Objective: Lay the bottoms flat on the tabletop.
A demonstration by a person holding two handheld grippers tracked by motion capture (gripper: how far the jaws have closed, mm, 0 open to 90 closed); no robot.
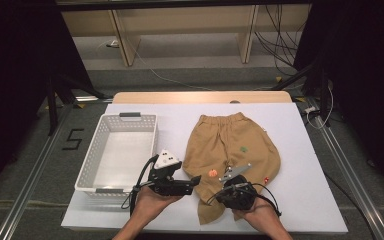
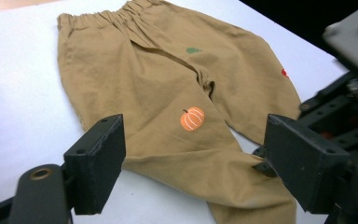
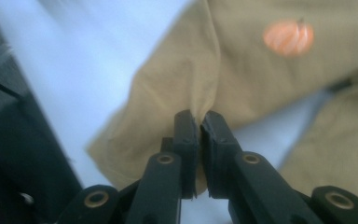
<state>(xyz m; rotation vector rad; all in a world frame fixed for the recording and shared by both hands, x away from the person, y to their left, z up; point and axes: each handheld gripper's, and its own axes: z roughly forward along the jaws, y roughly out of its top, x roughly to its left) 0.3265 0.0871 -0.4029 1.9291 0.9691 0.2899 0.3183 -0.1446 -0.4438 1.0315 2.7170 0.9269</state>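
Basket, white, sits left of the tan pants on the table, nothing visible inside. Left gripper gapes wide over the pant leg. Right gripper pinches a fabric fold.

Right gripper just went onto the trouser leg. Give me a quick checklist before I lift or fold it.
1. Right gripper pinching cloth: ok, its jaws are shut on a fold of the tan trousers at the lower part of the left-hand leg.
2. Depth of that pinch: cannot tell, the cloth disappears between the pads.
3. Left gripper ready: ok, jaws open, hovering over the same leg near the pumpkin patch, holding nothing.
4. Trousers lying flat: not ok, the leg is wrinkled and bunched around the pinch.
5. White basket: ok, empty and to the left of the trousers.
6. Cables free of the cloth: cannot tell.
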